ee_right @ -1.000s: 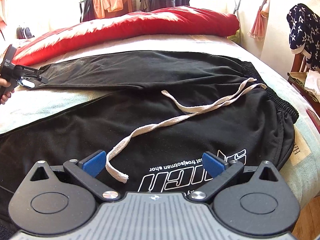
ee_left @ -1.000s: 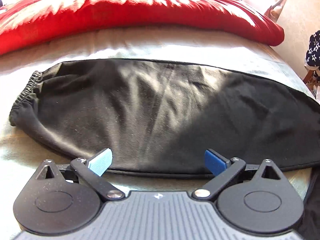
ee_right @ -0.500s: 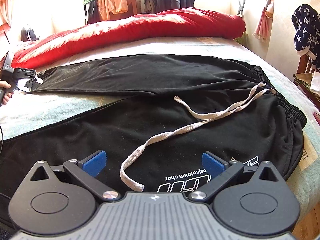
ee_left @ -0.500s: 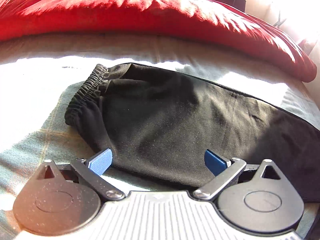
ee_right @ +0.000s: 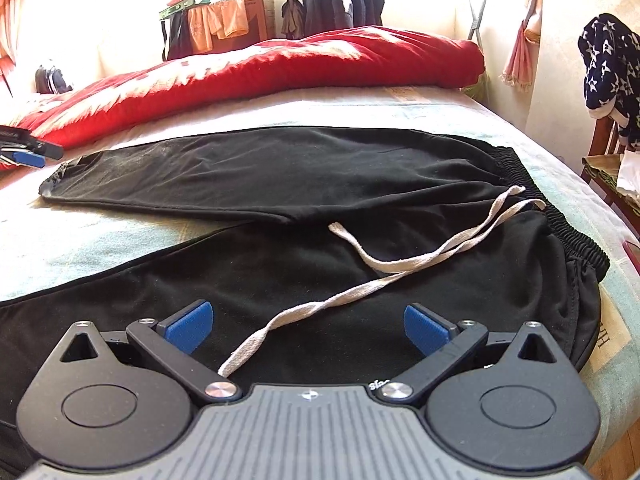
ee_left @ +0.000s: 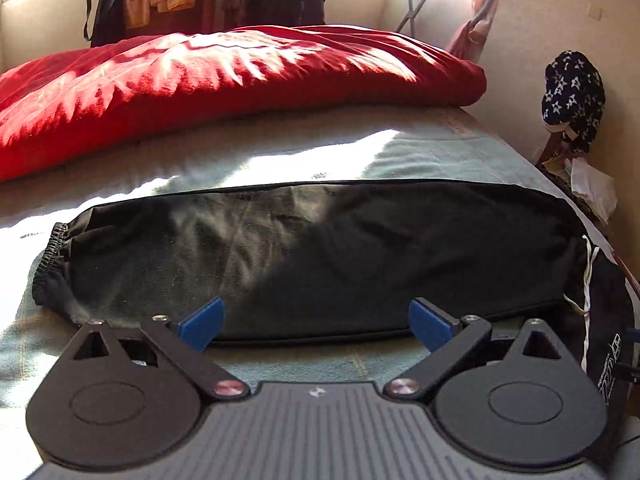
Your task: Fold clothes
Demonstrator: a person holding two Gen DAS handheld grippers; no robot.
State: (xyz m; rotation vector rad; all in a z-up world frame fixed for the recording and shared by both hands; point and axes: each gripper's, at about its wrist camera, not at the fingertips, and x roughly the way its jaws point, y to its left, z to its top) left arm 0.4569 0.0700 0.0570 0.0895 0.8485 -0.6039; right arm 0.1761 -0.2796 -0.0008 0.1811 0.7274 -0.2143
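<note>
Our left gripper [ee_left: 316, 322], open and empty, faces the black cotton trouser leg [ee_left: 320, 248], lying left-to-right, cuff far left; right gripper [ee_right: 308, 330] also open.

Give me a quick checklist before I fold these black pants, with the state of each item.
1. Left gripper open and empty: ok.
2. Right gripper open and empty: ok.
3. Pants spread flat on the bed: ok, legs still apart.
4. Drawstring tucked away: not ok, it trails loose across the fabric toward the right gripper.
5. Leg cuff within reach of the left gripper: ok, just ahead and to its left.
6. Red blanket clear of the pants: ok.
</note>
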